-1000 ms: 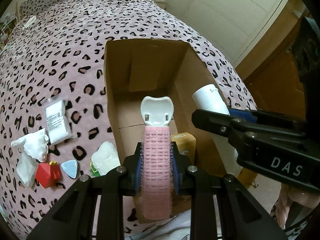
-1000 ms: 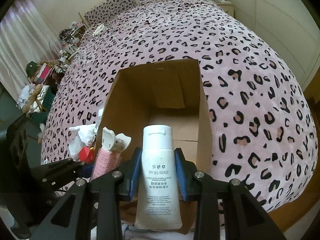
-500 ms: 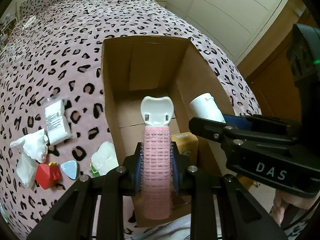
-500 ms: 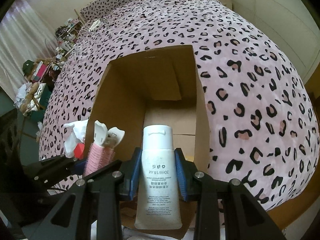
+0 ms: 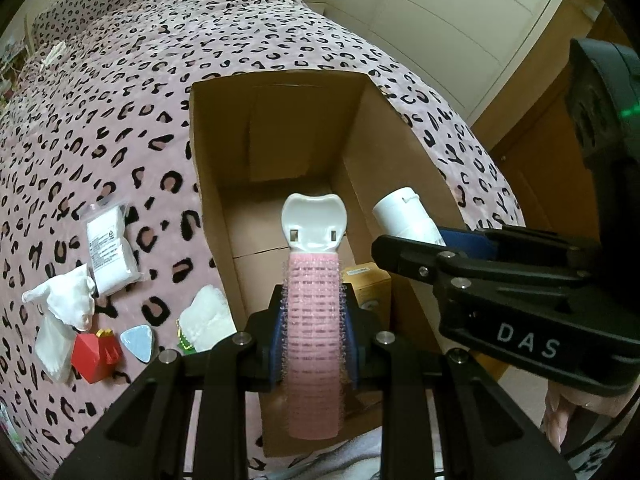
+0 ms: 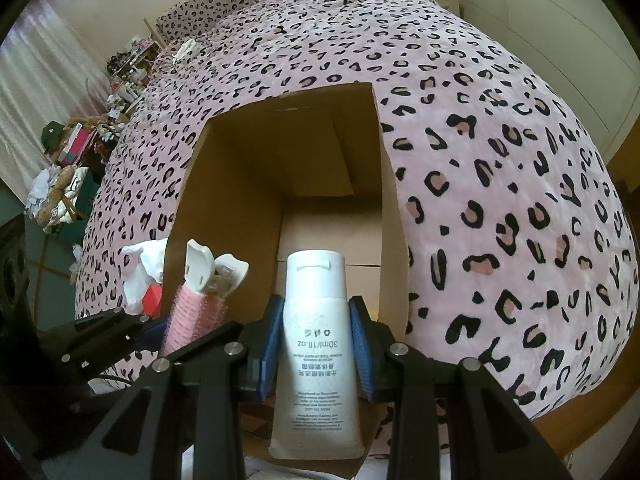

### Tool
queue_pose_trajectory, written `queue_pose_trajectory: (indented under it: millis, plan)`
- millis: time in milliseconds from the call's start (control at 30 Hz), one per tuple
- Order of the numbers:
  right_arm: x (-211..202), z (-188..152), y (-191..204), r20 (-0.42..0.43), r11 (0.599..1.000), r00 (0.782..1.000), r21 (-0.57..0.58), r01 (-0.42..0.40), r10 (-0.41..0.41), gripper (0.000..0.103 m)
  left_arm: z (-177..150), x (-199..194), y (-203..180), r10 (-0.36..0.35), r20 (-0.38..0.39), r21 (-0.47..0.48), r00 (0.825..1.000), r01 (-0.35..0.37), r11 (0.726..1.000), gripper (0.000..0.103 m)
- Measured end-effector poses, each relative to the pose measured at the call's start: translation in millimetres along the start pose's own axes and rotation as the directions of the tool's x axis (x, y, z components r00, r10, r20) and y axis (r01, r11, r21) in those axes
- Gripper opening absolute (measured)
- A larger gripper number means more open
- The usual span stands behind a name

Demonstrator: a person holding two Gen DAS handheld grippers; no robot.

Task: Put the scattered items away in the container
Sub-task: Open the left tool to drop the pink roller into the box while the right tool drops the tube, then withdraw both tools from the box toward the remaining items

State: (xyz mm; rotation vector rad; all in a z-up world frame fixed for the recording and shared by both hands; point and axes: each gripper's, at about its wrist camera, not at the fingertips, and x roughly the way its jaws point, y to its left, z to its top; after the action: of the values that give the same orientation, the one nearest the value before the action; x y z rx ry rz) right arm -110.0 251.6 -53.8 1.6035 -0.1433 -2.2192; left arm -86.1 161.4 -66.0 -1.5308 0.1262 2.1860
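An open cardboard box lies on the leopard-print bed. My left gripper is shut on a pink hair roller with a white clip, held above the box's near end. The roller shows at the left of the right wrist view. My right gripper is shut on a white lotion tube, cap pointing into the box. That tube and the right gripper's body show at the right of the left wrist view. A yellow carton lies inside the box.
Left of the box on the bedspread lie a white sachet, a white figurine, a red toy, a pale blue pick and a white fluffy item. A wooden floor lies to the right. Cluttered shelves stand beyond the bed.
Both grippers have shifted slightly forward over the box with their items still gripped; the box sits a little lower and nearer in both views. Nothing was released.
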Motion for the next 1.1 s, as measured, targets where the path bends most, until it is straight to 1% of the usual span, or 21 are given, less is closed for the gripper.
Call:
queue_pose_trajectory:
  millis: [267,467,667,733,800,867,933,1000,1067,1100]
  plan:
    - [0,0,-3,-0.014,0.999,1.000,0.026,-0.021,0.022,0.034,0,-1,-1,0.008,-0.003,-0.001,1.000,-0.008,1.000,0.027]
    - [-3,0,-2,-0.011,1.000,1.000,0.025,-0.018,0.019,0.034,-2,-2,1,0.003,-0.008,-0.004,1.000,-0.003,1.000,0.027]
    - [-4,2,-2,-0.029,0.999,0.999,0.036,-0.027,0.028,0.033,-4,-2,-2,0.002,-0.016,-0.001,1.000,-0.002,1.000,0.027]
    - [-4,3,-3,-0.032,0.998,0.999,0.046,-0.036,0.038,0.034,-5,-3,-3,0.004,-0.016,0.001,1.000,-0.004,1.000,0.030]
    - [-5,2,-3,-0.035,0.998,0.999,0.052,-0.039,0.041,0.033,-5,-5,-2,0.011,-0.010,0.000,1.000,-0.011,1.000,0.043]
    - [-5,2,-2,-0.036,0.998,0.998,0.052,-0.040,0.042,0.033,-5,-8,-3,0.022,-0.002,0.002,1.000,-0.022,1.000,0.047]
    - [-7,2,-1,-0.035,0.998,0.999,0.047,-0.030,0.032,0.034,-5,-11,-3,0.027,-0.004,0.007,1.000,-0.027,1.000,0.053]
    - [-8,2,0,-0.032,0.999,0.999,0.042,-0.018,0.020,0.034,-5,-14,-6,0.032,-0.010,0.020,0.999,-0.032,0.999,0.070]
    - [-10,2,1,-0.031,0.999,1.000,0.034,-0.001,0.003,0.034,-6,-18,-10,0.058,-0.004,0.042,0.998,-0.057,0.997,0.079]
    - [-11,2,1,-0.031,1.000,1.000,0.031,0.005,-0.004,0.034,-7,-20,-11,0.070,-0.002,0.055,0.998,-0.069,0.996,0.080]
